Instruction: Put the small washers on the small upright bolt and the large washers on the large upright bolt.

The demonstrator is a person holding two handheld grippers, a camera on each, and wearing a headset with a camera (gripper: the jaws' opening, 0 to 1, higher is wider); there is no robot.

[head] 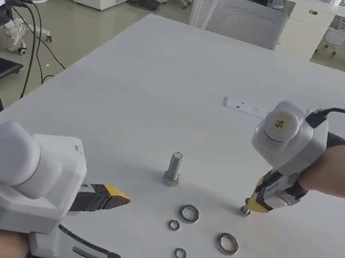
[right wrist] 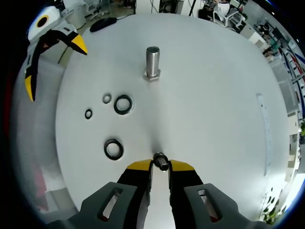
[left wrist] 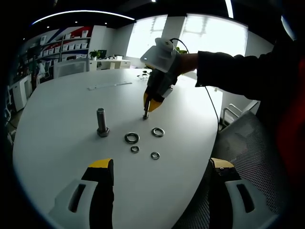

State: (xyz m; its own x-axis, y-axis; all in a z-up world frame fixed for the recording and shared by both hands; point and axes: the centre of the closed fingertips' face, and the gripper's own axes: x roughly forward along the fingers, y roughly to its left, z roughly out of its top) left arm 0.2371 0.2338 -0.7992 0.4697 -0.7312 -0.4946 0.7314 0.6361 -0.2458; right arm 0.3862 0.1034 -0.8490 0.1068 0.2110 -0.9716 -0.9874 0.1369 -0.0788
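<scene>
Tabletop [head: 133, 86]: white, matte and smooth, with a rounded edge.
Large bolt [head: 173, 167]: grey metal with a threaded shank. It stands upright on its hex head near the middle of the tabletop, clear of both tools.
Small bolt [right wrist: 160, 161]: thin, dull metal, upright with its lower end on the tabletop. In the head view it is to the right of the large bolt and well apart from it.
Right tool [right wrist: 160, 167]: black jaws with yellow tips, pressed against the small bolt from both sides. The housing is white plastic with a rounded dome on top.
Writing: a round yellow sticker on the right tool's dome reads "15", turned sideways.
Left tool [left wrist: 161, 164]: the same black jaws with yellow tips and a white housing. The jaws are spread wide with nothing between them, low over the near part of the tabletop and facing the washers.
Large washers [head: 189, 213]: two flat steel rings lying on the tabletop. One is just in front of the large bolt and the other is nearer the small bolt.
Small washers [head: 174, 224]: two thin metal rings lying flat. One is just beside the first large washer and the other is closer to the person.
Strip [head: 245, 107]: a flat white bar lying on the far side of the tabletop. Its details are blurred.
Chair [head: 238, 17]: a grey mesh back beyond the far edge of the tabletop.
</scene>
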